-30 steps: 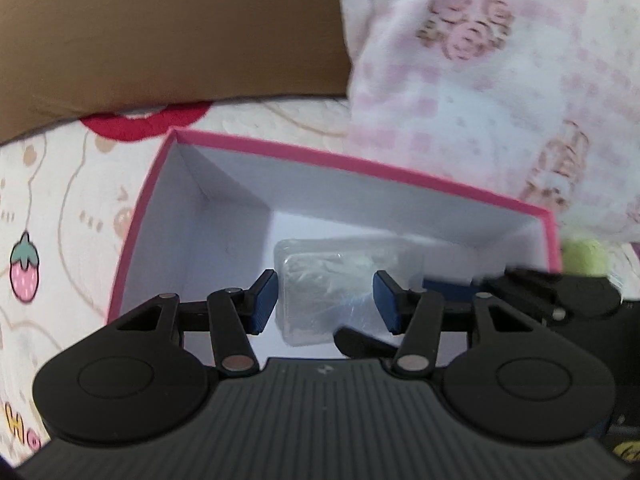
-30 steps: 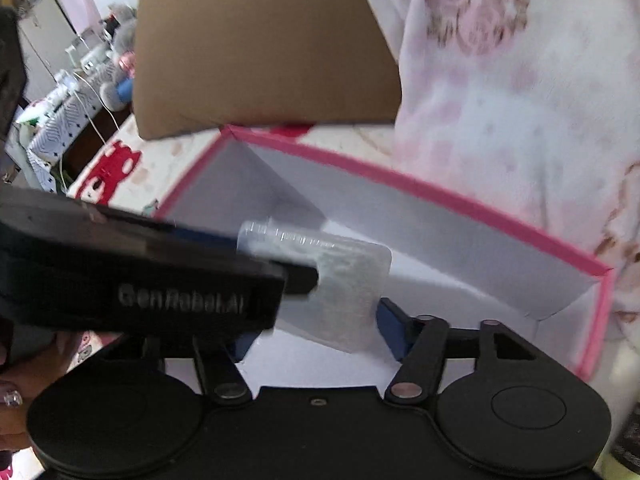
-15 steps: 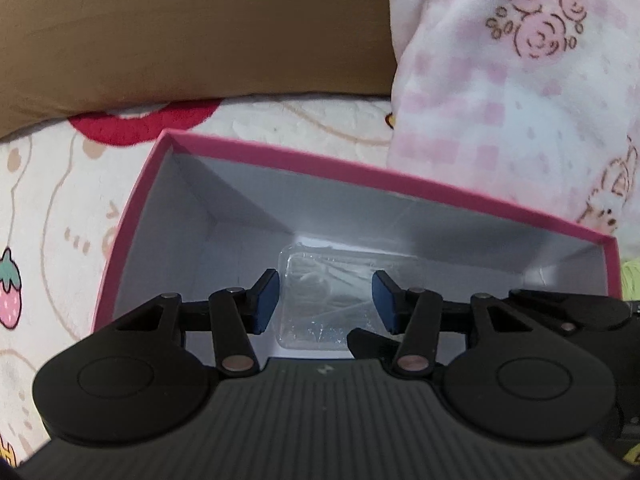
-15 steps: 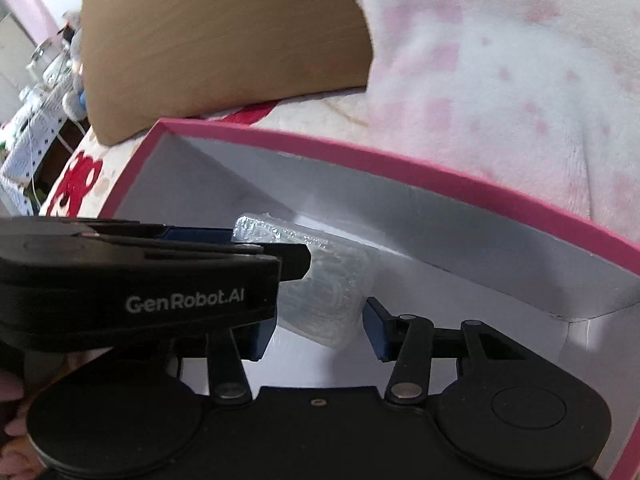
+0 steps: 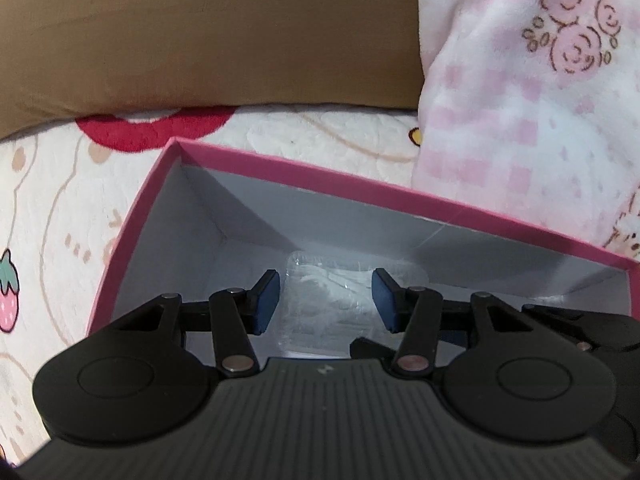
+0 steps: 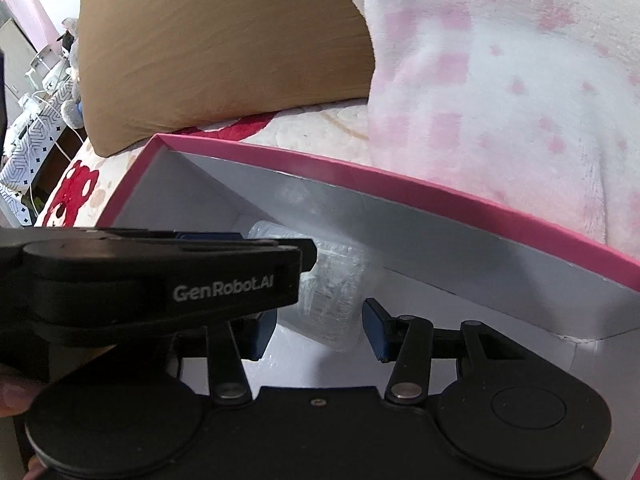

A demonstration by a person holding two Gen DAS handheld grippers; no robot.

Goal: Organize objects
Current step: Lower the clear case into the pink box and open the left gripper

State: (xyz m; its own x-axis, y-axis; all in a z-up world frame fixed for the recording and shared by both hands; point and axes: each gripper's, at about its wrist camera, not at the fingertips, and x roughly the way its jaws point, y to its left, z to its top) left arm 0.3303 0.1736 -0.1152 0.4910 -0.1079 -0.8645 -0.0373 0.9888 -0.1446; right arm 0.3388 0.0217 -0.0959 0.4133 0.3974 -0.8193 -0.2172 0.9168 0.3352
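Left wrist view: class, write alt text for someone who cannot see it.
A clear plastic packet sits between the left gripper's blue pads, low inside an open pink-rimmed box with white walls. The box rests on a cartoon-print bedspread, with a brown pillow and a pink checked blanket behind.

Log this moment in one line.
clear case: inside pink box | left gripper: fingers flank case | right gripper: fingers flank case | grip: unclear

A clear plastic packet, seemingly flat, lies inside the pink-rimmed white box.
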